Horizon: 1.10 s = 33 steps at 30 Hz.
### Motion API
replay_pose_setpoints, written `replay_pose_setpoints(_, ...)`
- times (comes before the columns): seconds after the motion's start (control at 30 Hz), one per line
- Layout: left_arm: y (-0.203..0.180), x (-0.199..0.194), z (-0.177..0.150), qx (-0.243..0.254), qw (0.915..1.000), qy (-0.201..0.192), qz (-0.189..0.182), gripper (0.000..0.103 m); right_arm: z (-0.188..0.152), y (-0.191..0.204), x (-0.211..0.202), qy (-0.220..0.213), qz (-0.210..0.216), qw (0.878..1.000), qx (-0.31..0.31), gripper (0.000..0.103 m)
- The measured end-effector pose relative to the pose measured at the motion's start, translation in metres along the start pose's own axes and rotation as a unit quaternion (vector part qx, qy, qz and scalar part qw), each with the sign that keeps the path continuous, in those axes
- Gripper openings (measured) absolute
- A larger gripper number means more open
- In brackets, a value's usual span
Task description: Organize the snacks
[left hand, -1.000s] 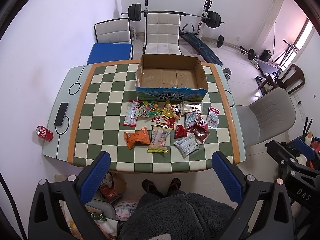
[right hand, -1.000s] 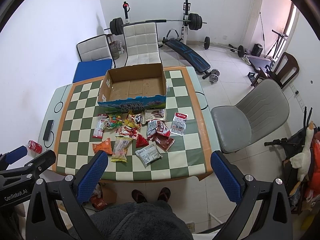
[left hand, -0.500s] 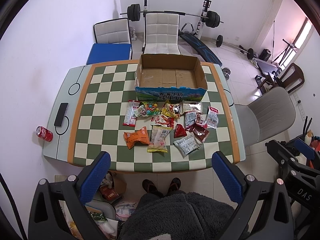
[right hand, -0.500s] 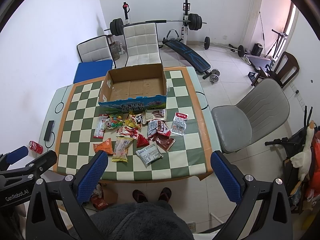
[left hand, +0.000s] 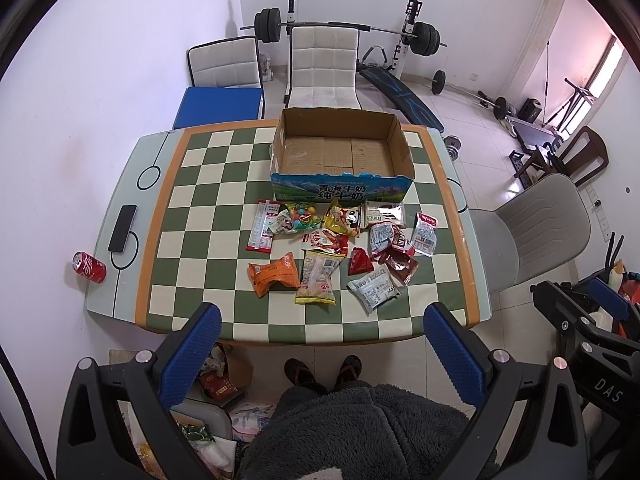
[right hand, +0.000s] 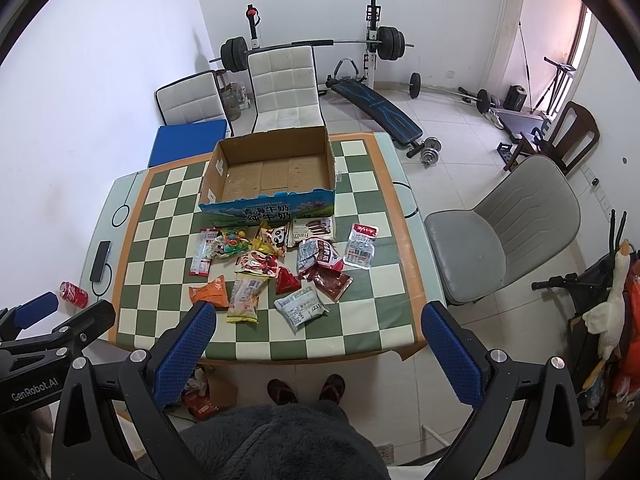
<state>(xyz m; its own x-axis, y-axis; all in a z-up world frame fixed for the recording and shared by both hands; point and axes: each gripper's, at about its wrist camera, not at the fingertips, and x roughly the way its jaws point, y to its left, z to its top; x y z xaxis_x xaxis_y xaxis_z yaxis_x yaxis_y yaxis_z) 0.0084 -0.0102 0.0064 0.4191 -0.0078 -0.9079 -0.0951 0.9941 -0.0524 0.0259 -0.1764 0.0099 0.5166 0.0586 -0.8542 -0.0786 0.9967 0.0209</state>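
Observation:
An empty open cardboard box stands at the far middle of the checkered table. Several snack packets lie in a loose heap in front of it, among them an orange packet, a yellow one and a white one. My left gripper and my right gripper are both held high above the near table edge, open, with nothing between the fingers.
A red soda can and a black phone lie on the table's left margin. A grey chair stands at the right, white chairs and a barbell rack behind. A person's feet are below the near edge.
Both views have shifted only slightly, the table sitting a little lower and nearer in frame. Nothing on the table has moved.

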Motion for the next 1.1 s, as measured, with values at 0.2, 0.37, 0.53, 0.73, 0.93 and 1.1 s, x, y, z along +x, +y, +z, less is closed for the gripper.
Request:
replay_pose_setpoints(0.2,-0.001,0.0,0.001,0.0,1.0,-0.001,0.0,0.103,-0.001,-0.001,0.0,0.0,0.001,1.0,0.001,0.103)
replay_pose_setpoints(0.37,-0.01,-0.005,0.009,-0.001,1.0,0.0,-0.001,0.103,-0.001,-0.001,0.0,-0.001,0.001,1.0,0.001,0.103)
replay_pose_setpoints(0.53,-0.007,-0.005,0.007,0.0,1.0,-0.001,0.0,0.103,-0.002,0.001,-0.002,0.0,0.001,1.0,0.0,0.103)
replay_pose_setpoints(0.73,-0.009,-0.005,0.009,0.001,1.0,-0.002,0.0,0.103,-0.002,0.001,-0.001,-0.001,0.003,1.0,0.002,0.103)
replay_pose_setpoints(0.93,-0.006,0.007,0.022,-0.01,0.9999,-0.01,0.008,0.103,0.009,0.013,-0.009,0.004,0.014,1.0,0.016,0.103)
replay_pose_setpoints(1.1,0.015,0.052,0.032,-0.019,0.9995,0.002,0.027,0.103,0.015,0.003,0.036,0.033,0.036,0.997,0.056,0.103)
